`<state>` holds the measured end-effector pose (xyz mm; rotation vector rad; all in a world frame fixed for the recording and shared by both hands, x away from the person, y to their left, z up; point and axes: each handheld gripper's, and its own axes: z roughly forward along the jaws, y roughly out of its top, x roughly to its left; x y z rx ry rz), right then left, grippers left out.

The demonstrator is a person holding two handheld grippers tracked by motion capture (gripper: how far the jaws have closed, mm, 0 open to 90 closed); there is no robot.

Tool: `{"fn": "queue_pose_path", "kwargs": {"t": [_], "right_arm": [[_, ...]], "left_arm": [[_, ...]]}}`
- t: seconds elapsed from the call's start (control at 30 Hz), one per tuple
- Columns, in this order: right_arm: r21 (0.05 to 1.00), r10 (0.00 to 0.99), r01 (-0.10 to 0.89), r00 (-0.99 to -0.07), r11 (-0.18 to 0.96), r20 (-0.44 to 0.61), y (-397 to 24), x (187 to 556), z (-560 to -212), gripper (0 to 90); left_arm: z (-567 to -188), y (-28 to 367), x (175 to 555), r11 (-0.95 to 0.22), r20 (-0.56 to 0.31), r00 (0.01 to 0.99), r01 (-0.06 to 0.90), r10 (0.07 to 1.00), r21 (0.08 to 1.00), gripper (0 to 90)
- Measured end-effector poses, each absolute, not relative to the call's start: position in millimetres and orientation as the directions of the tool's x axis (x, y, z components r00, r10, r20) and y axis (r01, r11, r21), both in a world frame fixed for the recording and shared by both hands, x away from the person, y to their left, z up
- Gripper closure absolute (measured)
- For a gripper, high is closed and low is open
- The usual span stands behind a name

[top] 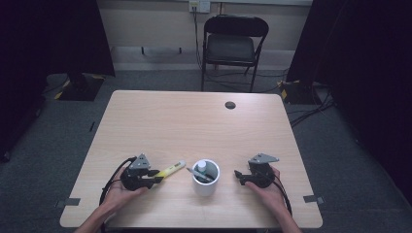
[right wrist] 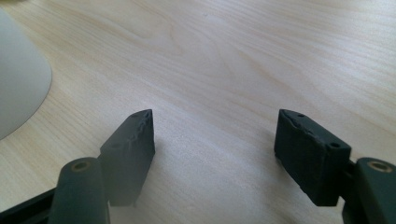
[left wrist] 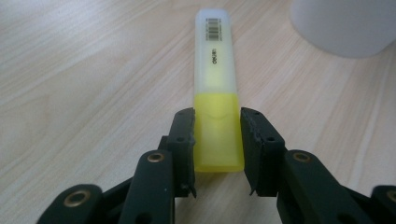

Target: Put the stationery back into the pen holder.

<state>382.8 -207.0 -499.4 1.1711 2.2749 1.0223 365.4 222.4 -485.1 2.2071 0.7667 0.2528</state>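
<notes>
A yellow highlighter [top: 171, 170] with a translucent cap lies low over the wooden table [top: 194, 121], pointing toward a white cup [top: 206, 188]. My left gripper [top: 156, 178] is shut on the highlighter's yellow rear end; in the left gripper view the highlighter [left wrist: 215, 70] runs straight ahead from the left gripper [left wrist: 217, 119], with the cup [left wrist: 341, 23] at the upper right. The cup holds a pen and a white-capped item. My right gripper [top: 238, 175] rests to the right of the cup, open and empty. In the right gripper view, the right gripper [right wrist: 215, 123] stands wide over bare wood, the cup [right wrist: 14, 84] at far left.
A dark round grommet [top: 230, 105] sits near the table's far edge. A black folding chair [top: 233, 43] stands beyond the table. Cables and taped stands lie on the grey carpet to both sides. Both hands rest near the table's front edge.
</notes>
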Motion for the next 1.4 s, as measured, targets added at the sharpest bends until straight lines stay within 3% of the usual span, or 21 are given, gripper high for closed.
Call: {"fn": "queue_pose_path", "kwargs": {"t": [0.73,1.4], "right_arm": [[0.750,0.816,0.536,-0.578,0.387,-0.007,-207.0,382.8,-499.4,28.1],[0.750,0.816,0.536,-0.579,0.387,-0.008,-207.0,382.9,-499.4,28.1]], "left_arm": [[-454.8,227.4,357.0,-0.349,-0.165,0.800,0.425,0.577,0.835,67.0],[-438.0,235.3,355.9,-0.293,-0.189,0.802,0.411,0.567,0.863,67.1]]}}
